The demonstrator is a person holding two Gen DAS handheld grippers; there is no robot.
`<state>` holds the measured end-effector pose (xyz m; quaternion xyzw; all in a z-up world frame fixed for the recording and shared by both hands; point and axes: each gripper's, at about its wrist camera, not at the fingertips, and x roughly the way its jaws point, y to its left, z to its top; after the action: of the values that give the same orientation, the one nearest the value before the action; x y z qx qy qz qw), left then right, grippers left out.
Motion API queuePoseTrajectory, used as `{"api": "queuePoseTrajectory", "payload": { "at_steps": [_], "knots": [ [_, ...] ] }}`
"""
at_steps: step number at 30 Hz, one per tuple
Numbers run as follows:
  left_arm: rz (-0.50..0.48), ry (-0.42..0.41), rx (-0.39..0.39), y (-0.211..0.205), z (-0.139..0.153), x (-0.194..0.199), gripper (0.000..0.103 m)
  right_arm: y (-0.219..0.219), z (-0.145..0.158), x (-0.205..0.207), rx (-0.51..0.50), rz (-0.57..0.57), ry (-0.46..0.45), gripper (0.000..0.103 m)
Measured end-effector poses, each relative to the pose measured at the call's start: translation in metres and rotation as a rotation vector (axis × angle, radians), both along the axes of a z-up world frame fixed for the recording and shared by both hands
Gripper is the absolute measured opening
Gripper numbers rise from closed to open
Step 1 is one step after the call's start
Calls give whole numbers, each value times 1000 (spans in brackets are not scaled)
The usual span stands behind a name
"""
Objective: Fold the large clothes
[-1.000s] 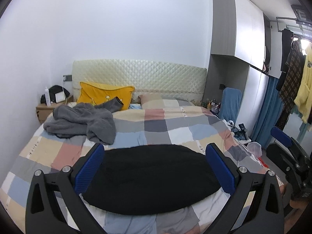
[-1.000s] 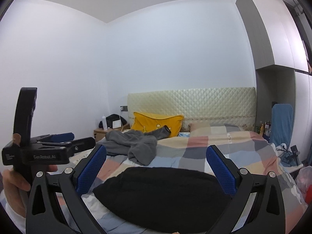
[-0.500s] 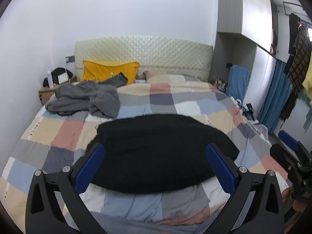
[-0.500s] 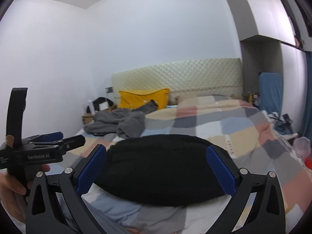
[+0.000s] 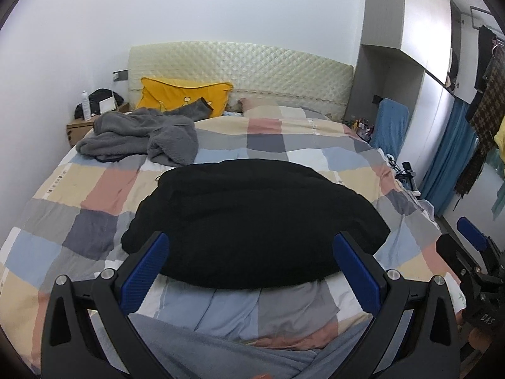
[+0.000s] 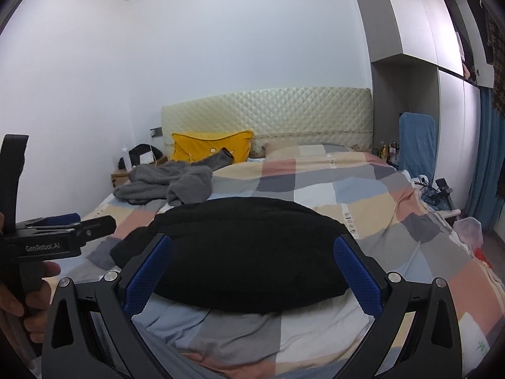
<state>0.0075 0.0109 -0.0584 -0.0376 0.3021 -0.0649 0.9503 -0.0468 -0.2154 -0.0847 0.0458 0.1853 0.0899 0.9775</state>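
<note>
A large black garment (image 5: 252,221) lies folded in a flat oval on the checked bedspread (image 5: 94,189), also visible as the black garment (image 6: 240,246) in the right wrist view. A crumpled grey fleece garment (image 5: 139,135) lies farther back on the left, near the yellow pillow; the same grey garment (image 6: 167,183) shows in the right view. My left gripper (image 5: 251,262) hovers open just before the black garment's near edge, holding nothing. My right gripper (image 6: 252,262) is open too, above the same near edge. The left gripper (image 6: 63,230) appears from the side, held by a hand.
A yellow pillow (image 5: 186,96) leans on the quilted headboard (image 5: 252,66). A wooden nightstand (image 5: 79,126) with a bottle stands at the left. Wardrobes, a blue chair (image 5: 389,126), hanging clothes (image 5: 486,94) and floor clutter fill the right side.
Both grippers have tilted down and moved closer to the bed, so the black garment sits larger and lower between the fingers. Both stay open and the clothes have not moved.
</note>
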Motion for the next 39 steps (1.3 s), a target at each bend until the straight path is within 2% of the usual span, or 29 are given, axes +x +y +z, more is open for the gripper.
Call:
{"api": "queuePoseTrajectory", "payload": {
  "at_steps": [4,15,39],
  "knots": [
    [-17,19,-16,2,-2,-3,103,-1,-7,1,20,5,27,103],
    [0,57,23,1,-13,-5,103,-1,-9,-1,16,-4,39,103],
    [-26,73,12,-1,-16,-5,103,-6,-13,4,23,-29,52,103]
  ]
}}
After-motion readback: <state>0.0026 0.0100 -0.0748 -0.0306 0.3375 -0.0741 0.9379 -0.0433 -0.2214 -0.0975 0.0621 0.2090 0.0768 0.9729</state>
